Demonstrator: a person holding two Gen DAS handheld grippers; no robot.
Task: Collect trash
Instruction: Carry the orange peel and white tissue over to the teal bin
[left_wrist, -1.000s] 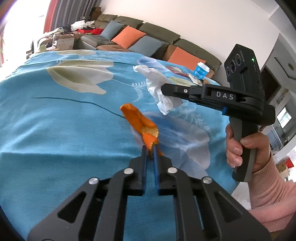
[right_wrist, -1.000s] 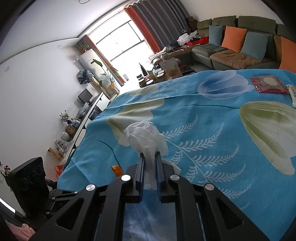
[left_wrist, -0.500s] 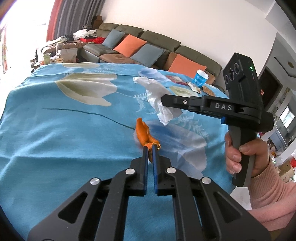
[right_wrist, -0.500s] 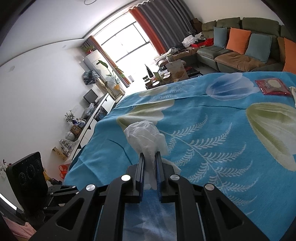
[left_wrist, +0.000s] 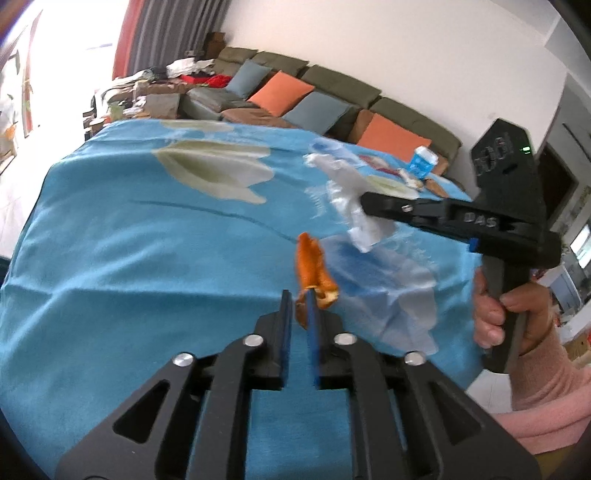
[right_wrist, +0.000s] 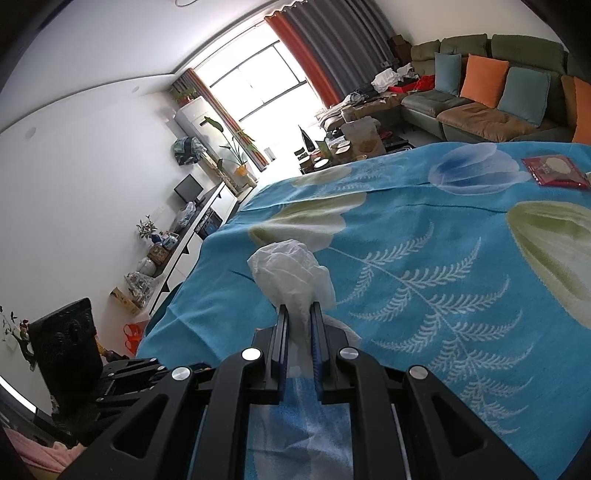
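Note:
My left gripper (left_wrist: 298, 303) is shut on an orange peel (left_wrist: 311, 264) and holds it above the blue flowered tablecloth (left_wrist: 129, 258). My right gripper (right_wrist: 299, 314) is shut on a crumpled white tissue (right_wrist: 291, 269), also lifted off the cloth. In the left wrist view the right gripper's fingers (left_wrist: 391, 206) hold the tissue (left_wrist: 354, 206) just beyond and right of the peel. The left gripper's body shows at the lower left of the right wrist view (right_wrist: 70, 354).
A blue-and-white paper cup (left_wrist: 424, 164), a red packet (right_wrist: 554, 171) and small scraps lie at the table's far end. A sofa with orange and blue cushions (left_wrist: 295, 96) stands behind. A low cabinet (right_wrist: 192, 236) runs along the left wall.
Both grippers have risen away from the cloth with their loads. The orange peel has swung to hang more upright in the left gripper. The tissue stays clamped in the right.

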